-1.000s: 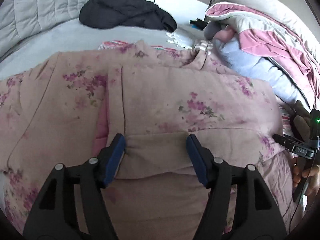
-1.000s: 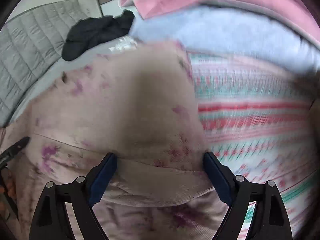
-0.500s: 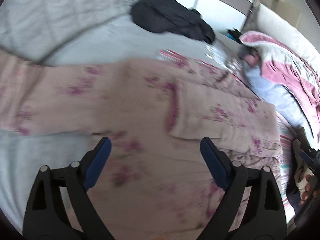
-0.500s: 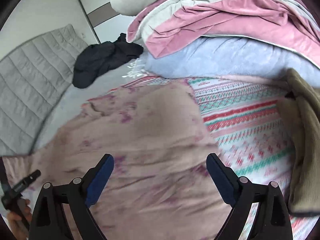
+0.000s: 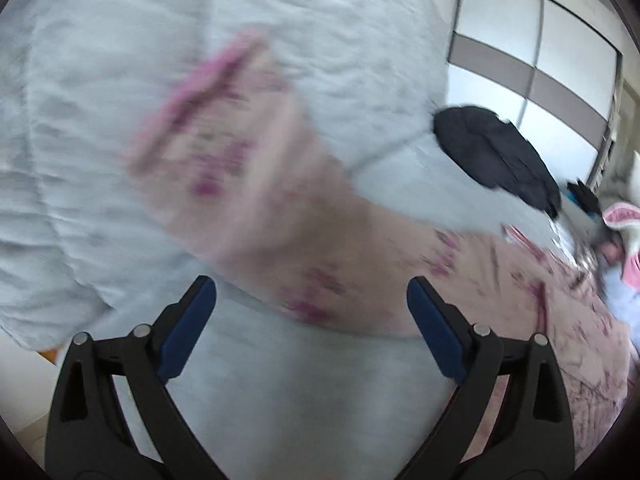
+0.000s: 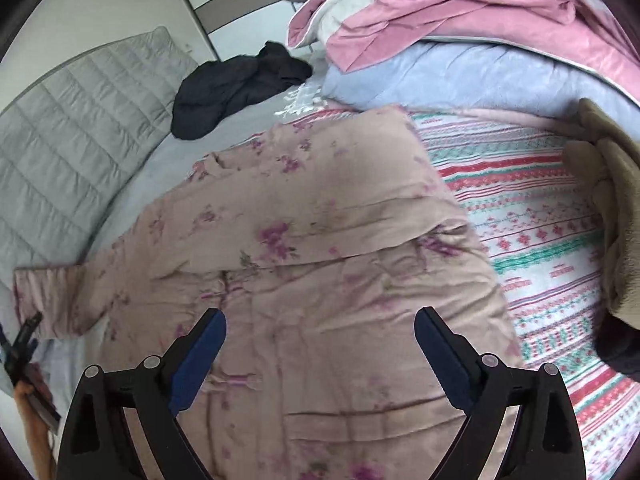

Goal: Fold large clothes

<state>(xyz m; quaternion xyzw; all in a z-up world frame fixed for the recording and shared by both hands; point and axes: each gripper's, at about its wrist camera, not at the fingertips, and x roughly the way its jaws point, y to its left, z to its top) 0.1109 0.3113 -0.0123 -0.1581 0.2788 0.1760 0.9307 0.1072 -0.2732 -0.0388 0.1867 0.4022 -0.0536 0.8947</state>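
A large padded pink floral garment (image 6: pixel 320 248) lies on the bed, its right side folded over the body. Its left sleeve (image 5: pixel 256 184) stretches out over the grey sheet, blurred in the left wrist view. My left gripper (image 5: pixel 310 300) is open and empty above the base of that sleeve. My right gripper (image 6: pixel 320 332) is open and empty above the lower body of the garment. The left gripper also shows at the left edge of the right wrist view (image 6: pixel 24 344), beside the sleeve end.
A black garment (image 6: pixel 236 84) lies at the far side of the bed. Piled pink and blue quilts (image 6: pixel 460 40) stand at the back right. A striped blanket (image 6: pixel 540 220) lies right of the garment, with a tan cloth (image 6: pixel 616 208) on it. A grey quilted headboard (image 6: pixel 68 128) stands left.
Both grippers have let go of the folded edge and opened wide. The left gripper has swung left toward the outstretched sleeve. The right gripper has pulled back and up.
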